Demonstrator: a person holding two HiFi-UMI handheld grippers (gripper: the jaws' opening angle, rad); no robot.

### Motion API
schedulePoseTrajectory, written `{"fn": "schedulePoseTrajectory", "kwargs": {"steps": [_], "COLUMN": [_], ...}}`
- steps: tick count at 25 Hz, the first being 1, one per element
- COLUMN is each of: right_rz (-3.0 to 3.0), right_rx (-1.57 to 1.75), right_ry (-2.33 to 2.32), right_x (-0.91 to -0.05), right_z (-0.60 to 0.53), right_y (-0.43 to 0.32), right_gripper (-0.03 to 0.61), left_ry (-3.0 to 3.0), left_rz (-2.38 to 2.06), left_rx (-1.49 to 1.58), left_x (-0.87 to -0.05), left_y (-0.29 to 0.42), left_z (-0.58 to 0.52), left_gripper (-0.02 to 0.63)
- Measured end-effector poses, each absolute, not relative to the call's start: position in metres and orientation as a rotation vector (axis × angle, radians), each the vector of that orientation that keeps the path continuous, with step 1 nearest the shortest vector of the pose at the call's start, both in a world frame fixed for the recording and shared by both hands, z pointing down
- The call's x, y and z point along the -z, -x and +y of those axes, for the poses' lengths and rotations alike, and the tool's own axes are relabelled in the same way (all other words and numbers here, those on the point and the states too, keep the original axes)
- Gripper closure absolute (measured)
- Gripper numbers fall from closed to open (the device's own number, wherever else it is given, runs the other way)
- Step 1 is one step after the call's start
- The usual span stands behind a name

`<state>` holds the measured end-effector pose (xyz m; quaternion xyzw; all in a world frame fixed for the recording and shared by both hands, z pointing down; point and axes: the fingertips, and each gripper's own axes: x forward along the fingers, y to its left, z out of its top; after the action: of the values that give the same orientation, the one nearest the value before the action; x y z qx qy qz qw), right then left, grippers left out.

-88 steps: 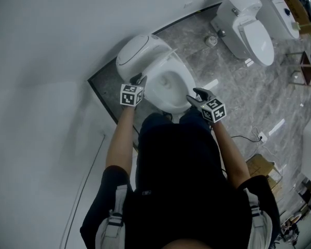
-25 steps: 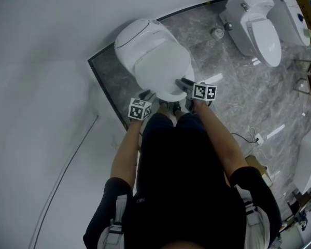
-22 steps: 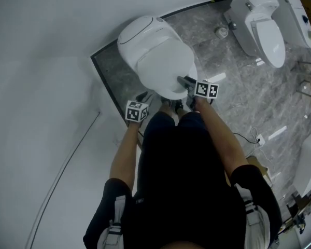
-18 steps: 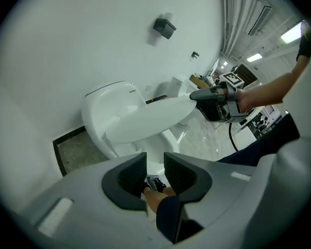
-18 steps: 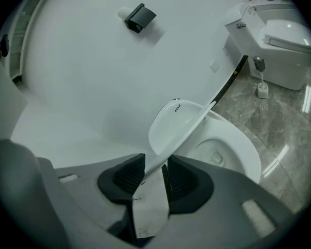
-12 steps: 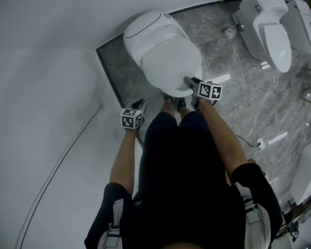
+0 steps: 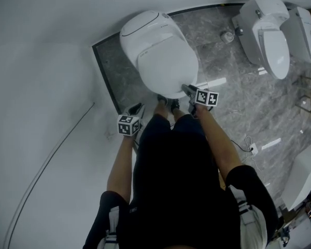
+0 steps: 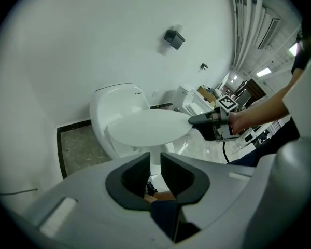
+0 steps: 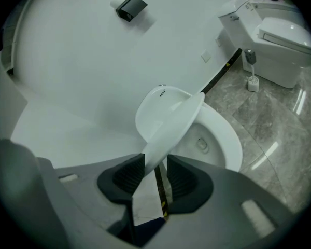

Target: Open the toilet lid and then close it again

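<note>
Against the white wall: the toilet (image 7: 145,25) is standing on a grey marble floor (image 7: 233,61), and the person is facing its front.
Toilet lid (image 9: 173,123): it is hanging partway down over the bowl (image 9: 220,139), tilted, so the bowl's inside is showing beneath it (from the head view it is covering nearly the whole bowl).
Right gripper (image 9: 155,171): it is clamping the lid's front edge; its jaws have just been closing, and the edge is sitting between the pads.
Left gripper (image 8: 155,171): it is hovering left of the toilet's front, apart from the lid; its jaws have just been closing and are standing a narrow slit apart, gripping nothing.
Further right: other white toilets (image 7: 272,35) are standing along the wall.
</note>
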<state>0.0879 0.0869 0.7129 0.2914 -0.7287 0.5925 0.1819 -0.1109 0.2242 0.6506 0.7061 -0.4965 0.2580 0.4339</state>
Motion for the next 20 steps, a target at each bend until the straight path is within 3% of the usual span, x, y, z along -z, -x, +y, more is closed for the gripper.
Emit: {"fn": "schedulePoseTrajectory", "kwargs": {"steps": [20], "right_rz": [-1.841], "right_rx": [-1.551], "right_ry": [-0.726], "right_x": [-0.815], "right_z": [0.126], "right_y": [-0.128], "right_gripper": [0.399], "left_ry": [-1.707], "left_rz": [-1.209], "left_rx": [-0.624], "left_x": [-0.675], "left_y": [0.067], "left_z": [0.247], "left_gripper": [0.545]}}
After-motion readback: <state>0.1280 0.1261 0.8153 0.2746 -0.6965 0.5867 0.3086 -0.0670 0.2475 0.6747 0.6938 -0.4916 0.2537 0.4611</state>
